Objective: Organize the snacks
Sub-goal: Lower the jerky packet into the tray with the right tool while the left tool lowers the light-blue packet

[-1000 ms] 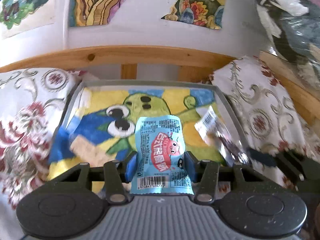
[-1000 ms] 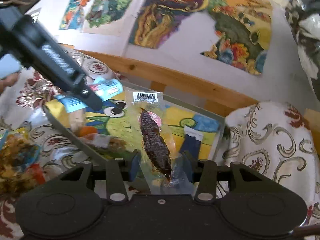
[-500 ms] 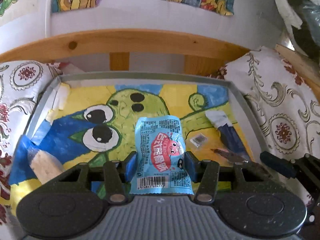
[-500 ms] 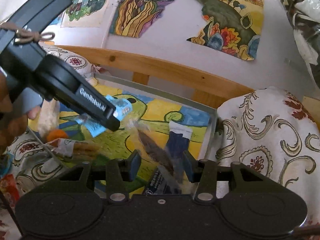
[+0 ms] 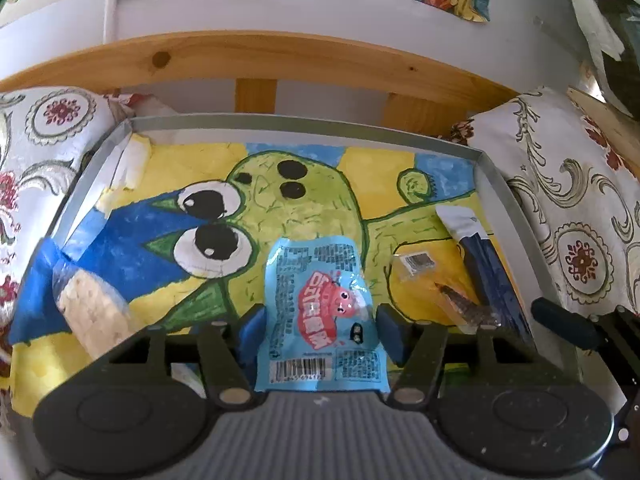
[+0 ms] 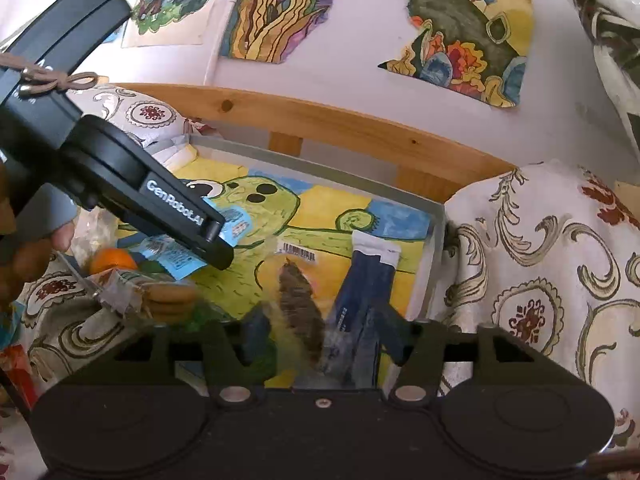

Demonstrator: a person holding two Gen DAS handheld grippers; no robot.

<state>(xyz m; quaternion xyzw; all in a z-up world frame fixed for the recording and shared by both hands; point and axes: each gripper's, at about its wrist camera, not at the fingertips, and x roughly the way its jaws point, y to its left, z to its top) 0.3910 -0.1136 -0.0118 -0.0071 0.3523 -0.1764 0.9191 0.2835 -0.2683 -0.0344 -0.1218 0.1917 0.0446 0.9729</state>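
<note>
Pinching a light blue snack packet point(image 5: 320, 312) between its blue-padded fingers, the left gripper point(image 5: 320, 330) hangs over a shallow grey tray point(image 5: 304, 127). That packet stands upright in the grip, barcode end toward the camera and a pink cartoon figure on its face. In the right wrist view the same packet point(image 6: 236, 226) shows beside the black arm of the left gripper point(image 6: 216, 246), above the left part of the tray point(image 6: 437, 236).

A painted sheet with a green big-eyed creature point(image 5: 256, 208) on yellow and blue lines the tray floor. On it lies a clear packet holding a dark brown dried snack point(image 5: 460, 304), with a small barcode label at its far end, and just to its right a dark blue packet with a white end point(image 5: 480, 264), close to the tray's right wall. A pale, rough-surfaced snack in a clear wrapper point(image 5: 92, 312) rests at the left side.

The right gripper point(image 6: 322, 334) has its fingers spread apart and holds nothing; the brown snack packet point(image 6: 300, 304) and the blue packet point(image 6: 364, 292) lie on the tray between and beyond them. At the tray's near left edge sit a wrapped stack of round biscuits point(image 6: 168, 300) and an orange round thing point(image 6: 112, 260). A patterned cloth point(image 6: 540, 280) surrounds the tray, and a wooden rail point(image 6: 360, 128) runs behind it.
</note>
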